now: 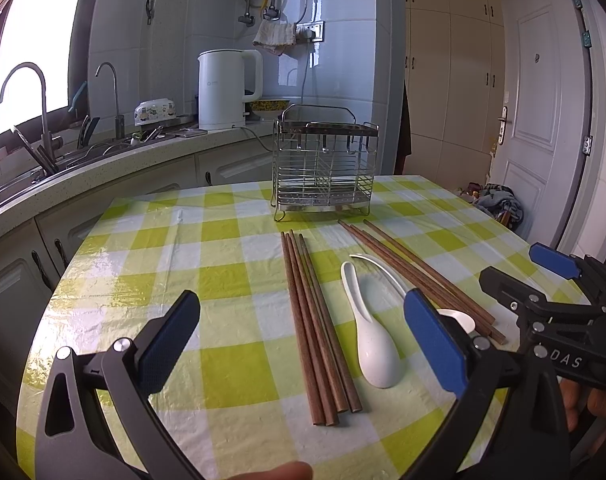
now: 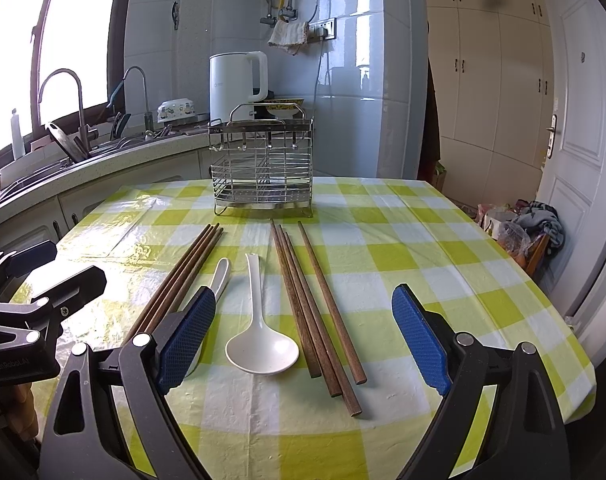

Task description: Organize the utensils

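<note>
A table with a green, yellow and white checked cloth (image 1: 231, 280) fills the lower part of both views. Behind it, at 10 o'clock, runs a kitchen counter (image 1: 115, 172) with a sink, and a white kettle (image 1: 227, 88) stands there.

On the far side of the table, at 12 o'clock, stands the wire utensil rack (image 2: 263, 168), upright on small feet; nothing can be seen inside it.

The left gripper (image 1: 303, 344) hovers above the near part of the table, its two blue pads spread wide apart and holding nothing. The right gripper (image 2: 303, 336) also hovers with its pads wide apart, empty.

Between the rack and the grippers lie the utensils. A left bundle of four brown chopsticks (image 1: 315, 332) lies close together, pointing to 12 o'clock. A right group of four chopsticks (image 2: 315, 312) lies a little fanned. Between the two groups lie two white spoons, flat on the cloth: the left spoon (image 1: 371, 336) bowl down, and the right spoon (image 2: 259, 340) bowl up, directly in front of the right gripper.
</note>
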{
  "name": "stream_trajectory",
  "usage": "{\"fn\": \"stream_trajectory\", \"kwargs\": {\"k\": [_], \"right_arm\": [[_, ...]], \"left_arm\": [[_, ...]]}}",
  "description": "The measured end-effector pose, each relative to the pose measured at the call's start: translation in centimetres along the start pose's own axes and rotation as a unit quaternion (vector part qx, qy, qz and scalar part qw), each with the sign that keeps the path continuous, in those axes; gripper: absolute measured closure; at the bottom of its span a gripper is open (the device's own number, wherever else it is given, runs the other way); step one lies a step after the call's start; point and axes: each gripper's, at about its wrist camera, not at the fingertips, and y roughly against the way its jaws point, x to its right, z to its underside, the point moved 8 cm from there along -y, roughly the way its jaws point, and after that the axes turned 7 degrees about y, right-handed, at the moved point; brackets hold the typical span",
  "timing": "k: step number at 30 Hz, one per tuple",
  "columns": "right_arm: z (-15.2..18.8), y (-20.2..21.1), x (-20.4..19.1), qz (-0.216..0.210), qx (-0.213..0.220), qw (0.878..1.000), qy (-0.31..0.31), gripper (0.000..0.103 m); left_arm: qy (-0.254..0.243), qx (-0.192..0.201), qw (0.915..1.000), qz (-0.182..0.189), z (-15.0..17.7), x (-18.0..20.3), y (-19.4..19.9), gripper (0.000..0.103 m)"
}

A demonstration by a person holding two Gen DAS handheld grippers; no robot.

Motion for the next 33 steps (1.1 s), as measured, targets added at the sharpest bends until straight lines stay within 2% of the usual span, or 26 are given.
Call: {"fn": "stream_trajectory", "kwargs": {"k": [33], "right_arm": [[0.28, -0.04, -0.28, 0.0, -0.001, 1.0, 0.001, 0.019]], "left_arm": [[0.0, 0.0, 1.0, 0.001, -0.01, -0.02, -0.01, 0.004]]}}
